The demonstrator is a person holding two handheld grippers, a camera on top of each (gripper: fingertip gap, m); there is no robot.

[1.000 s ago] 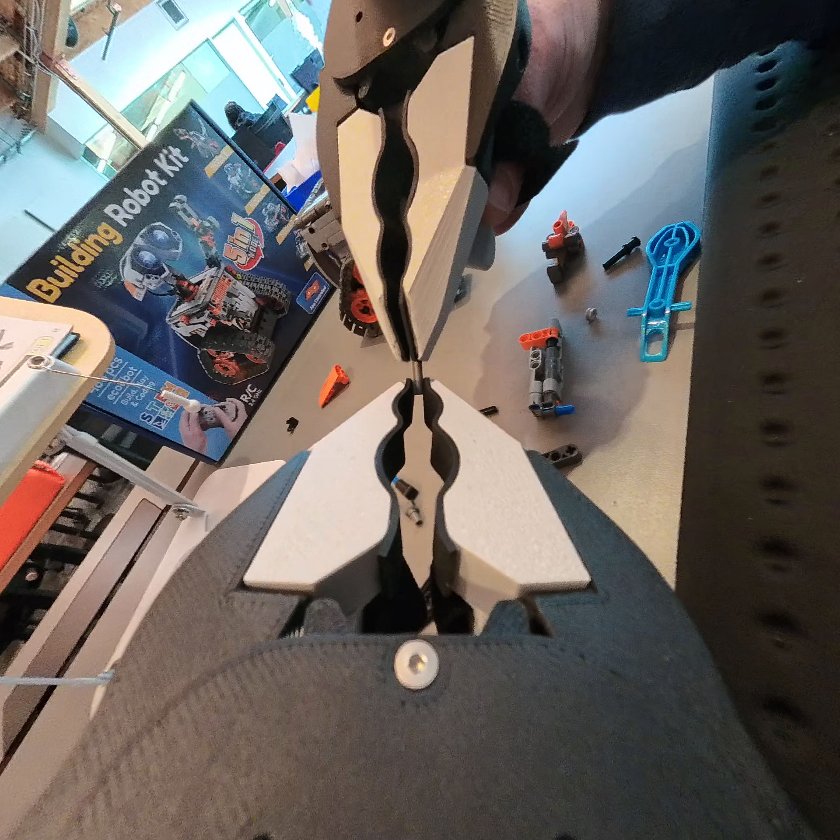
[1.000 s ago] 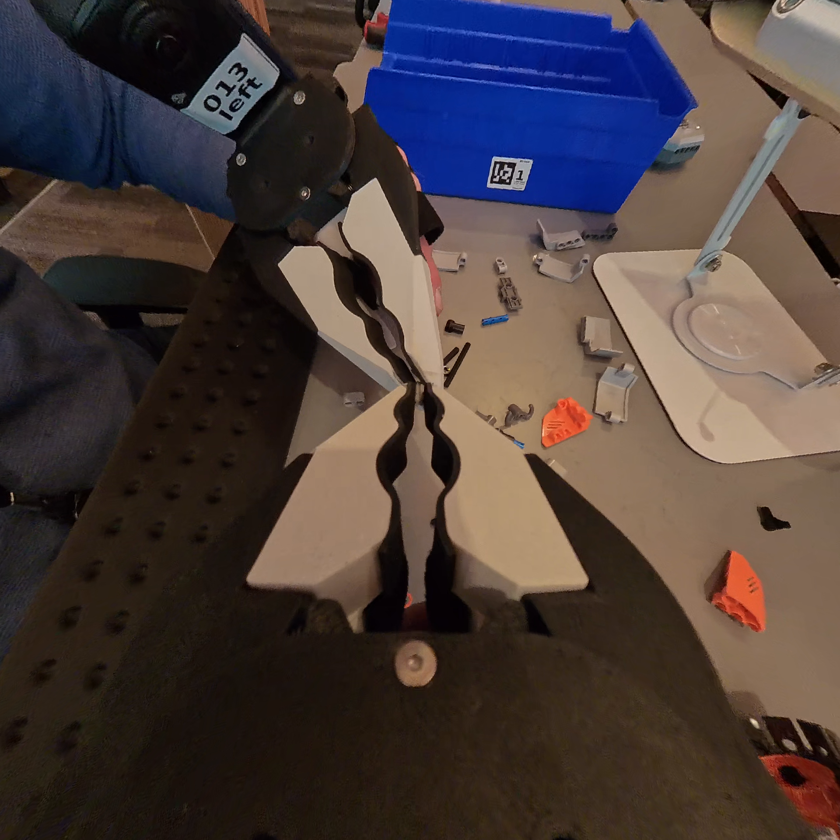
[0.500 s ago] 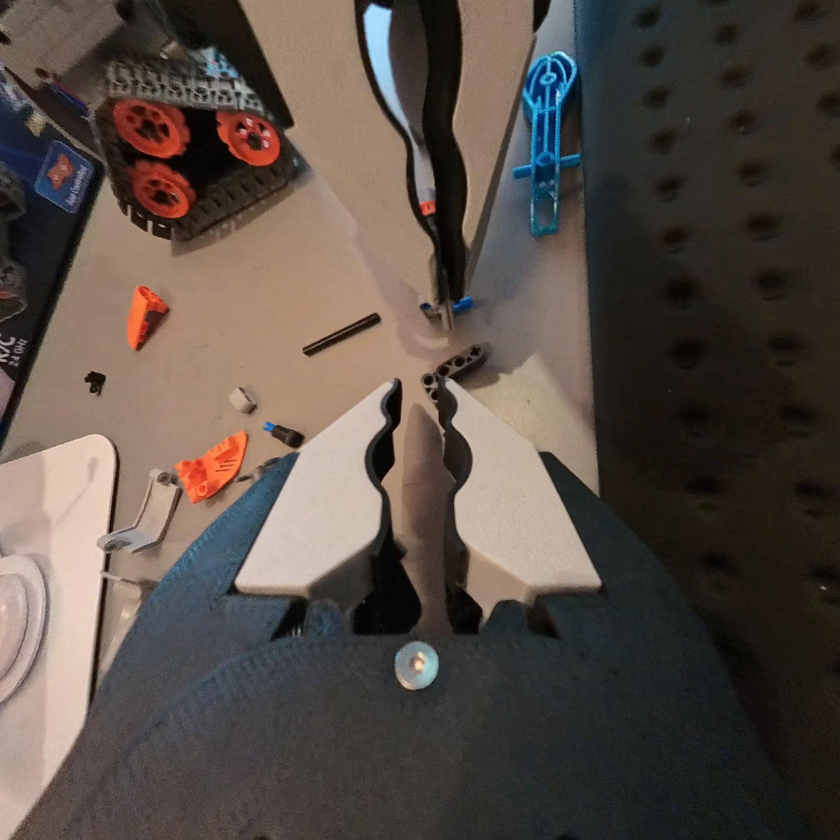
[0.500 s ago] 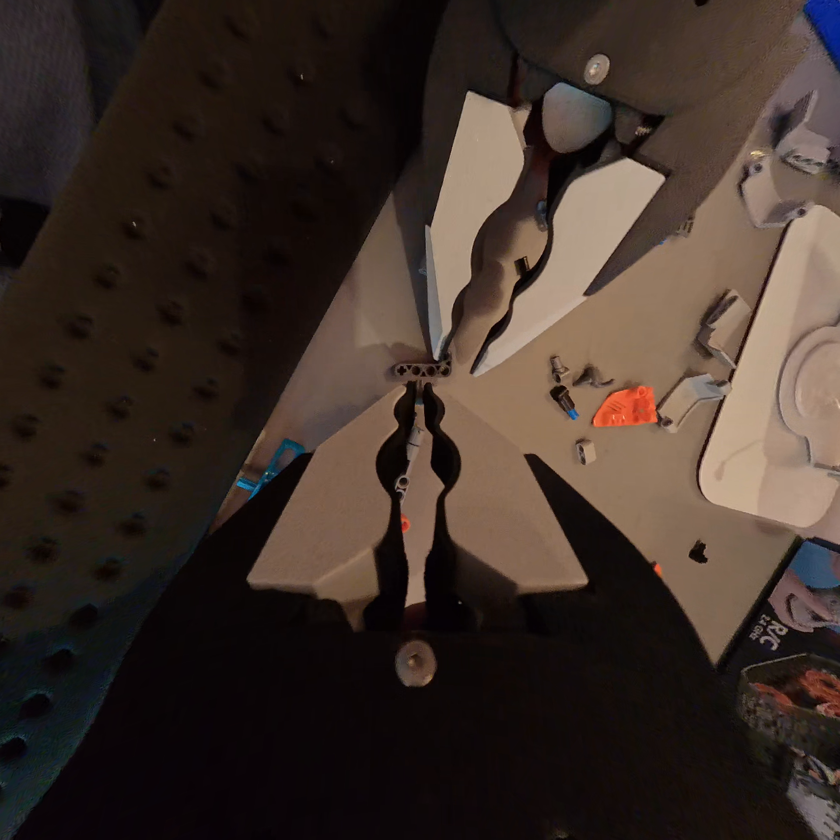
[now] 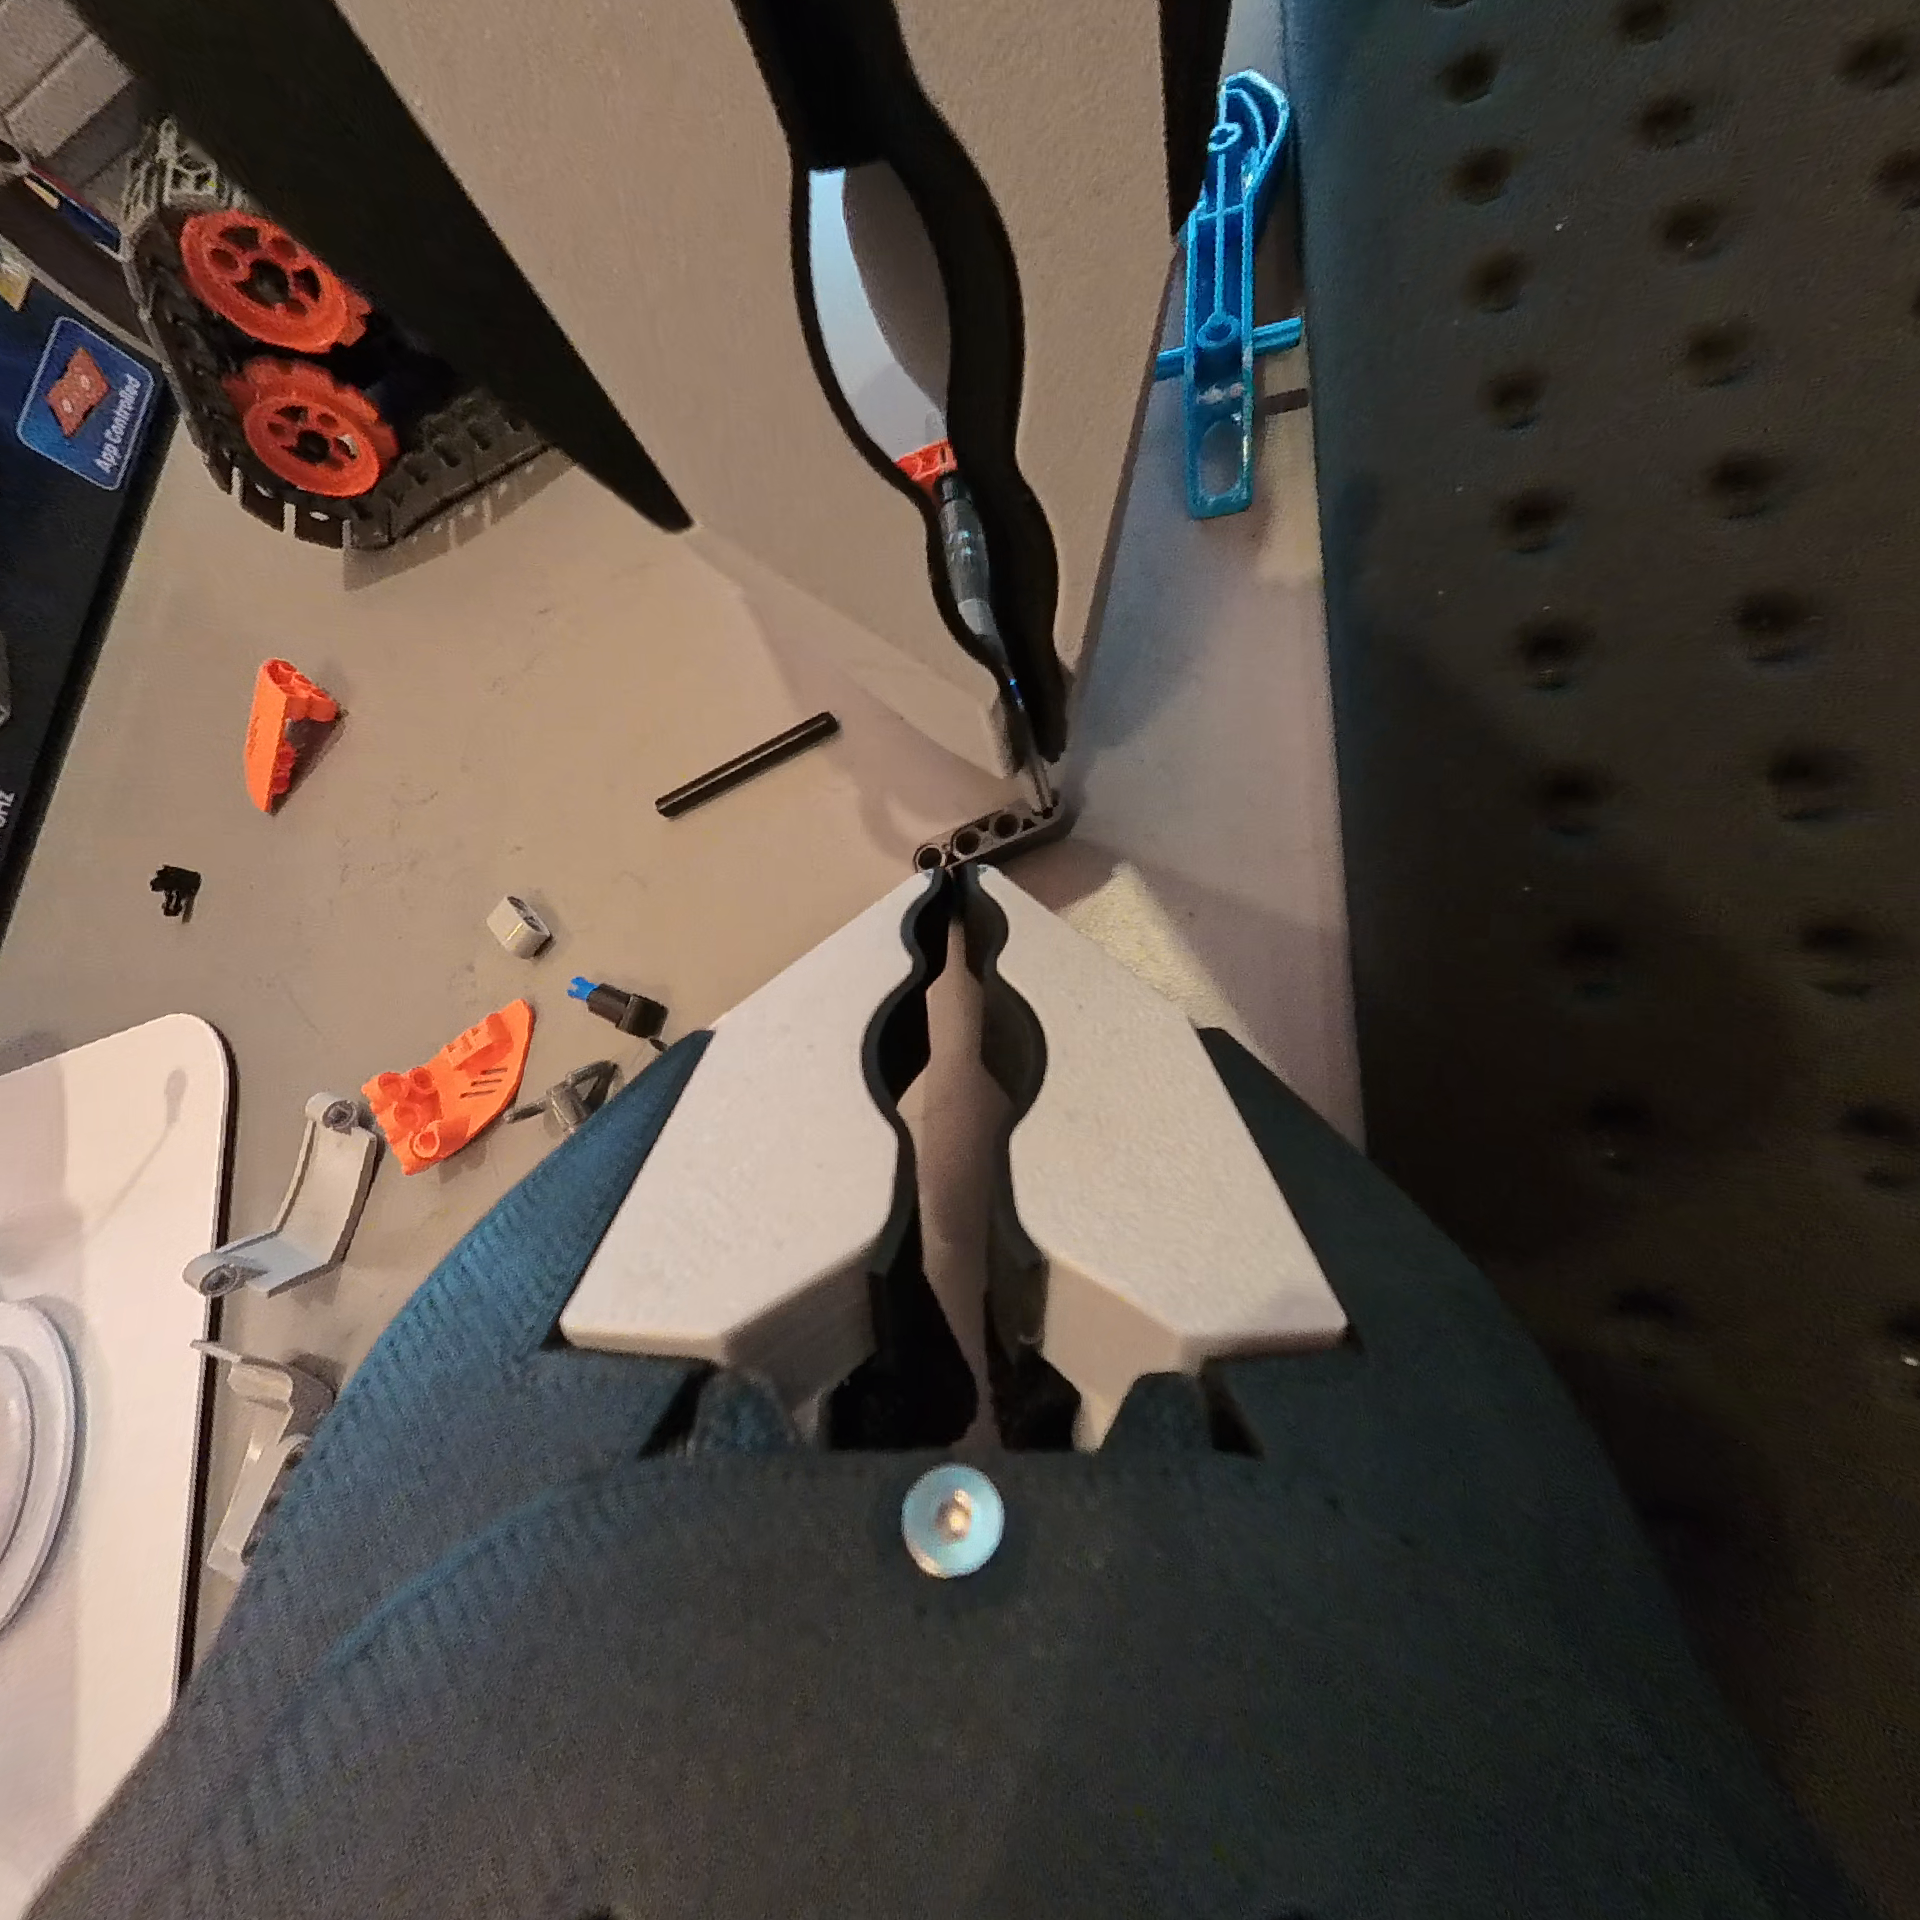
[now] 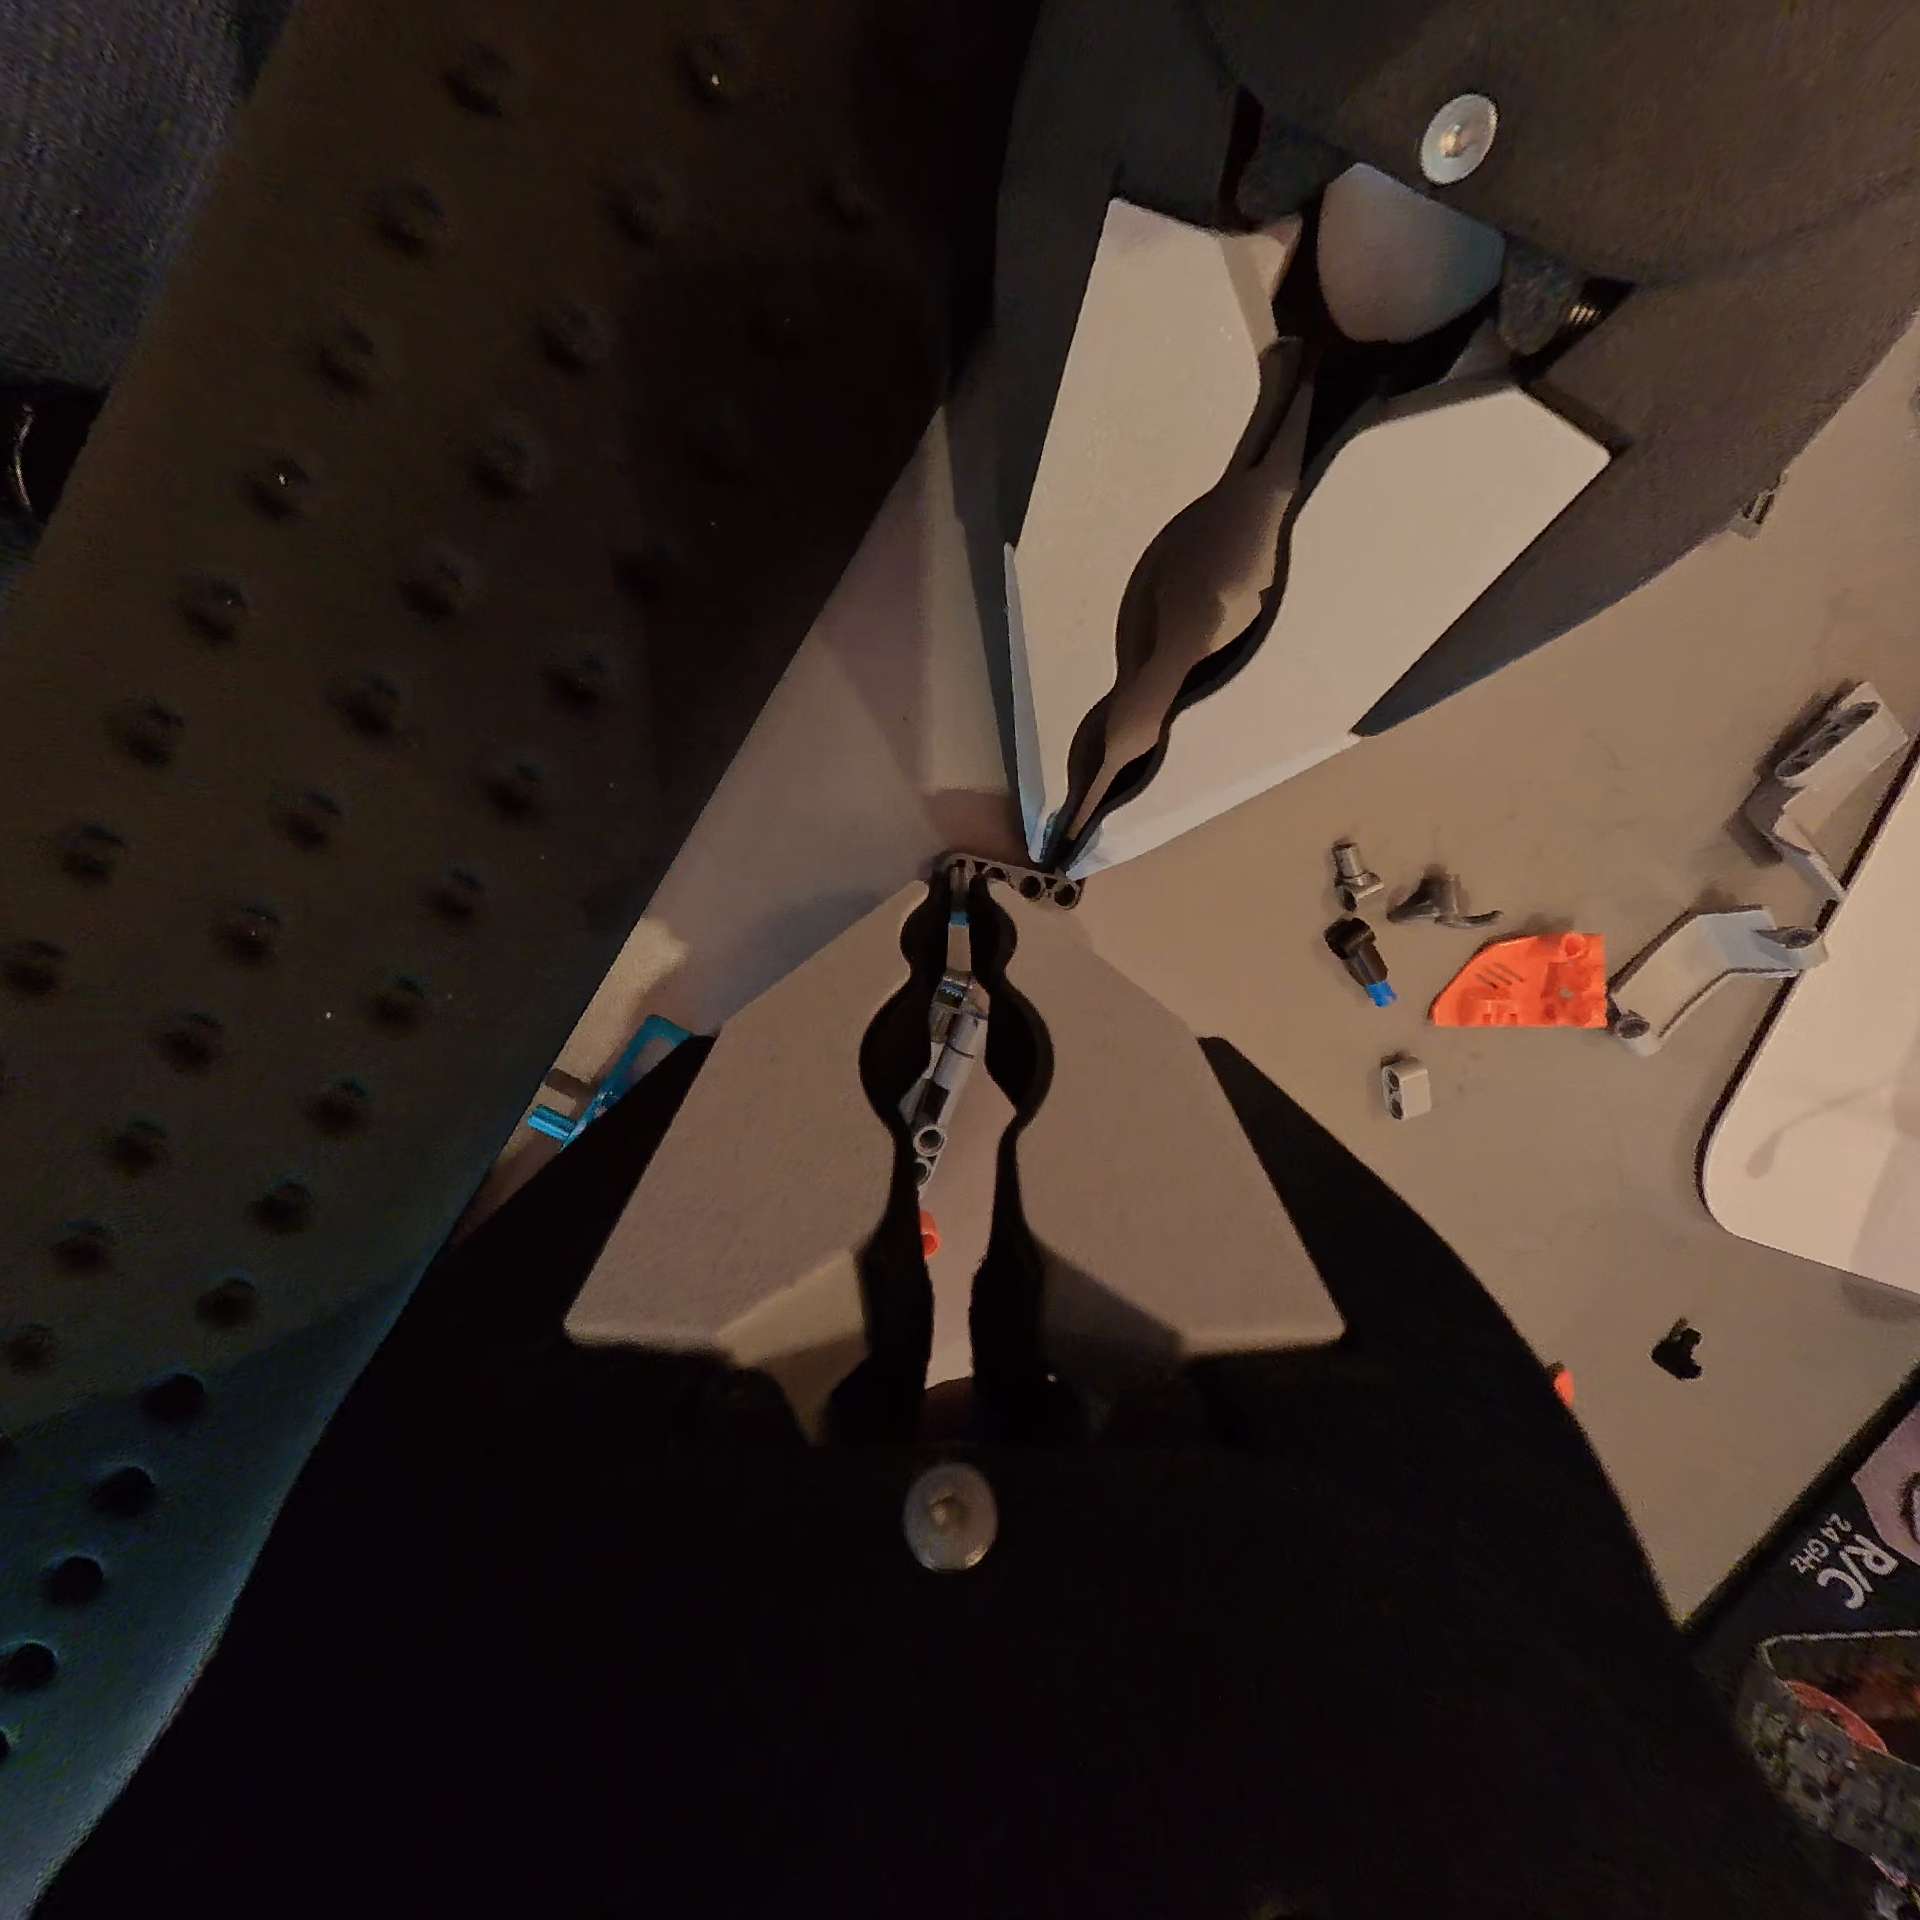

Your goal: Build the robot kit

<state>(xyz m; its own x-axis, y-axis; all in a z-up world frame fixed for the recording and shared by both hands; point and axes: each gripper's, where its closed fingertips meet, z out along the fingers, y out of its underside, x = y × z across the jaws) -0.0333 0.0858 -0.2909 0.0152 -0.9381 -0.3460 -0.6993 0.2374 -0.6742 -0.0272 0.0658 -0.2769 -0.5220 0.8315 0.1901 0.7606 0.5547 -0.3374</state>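
Left gripper: tips pinched nearly together on the near end of a small dark holed beam that lies flat on the grey table.
Right gripper: closed on a slim grey-and-blue pin assembly, which runs lengthwise between its fingers with its blue-tipped end at the beam's end hole.
Meeting point: the two grippers face each other tip to tip over the beam, each touching an opposite end of it.
Left of the beam, left wrist view: a black rod, an orange wedge piece, a small grey connector and an orange panel.
Farther off: a tracked vehicle with orange wheels, and a blue plastic tool beside the right gripper.
Table edge: a white base plate, with grey curved parts just beside it.
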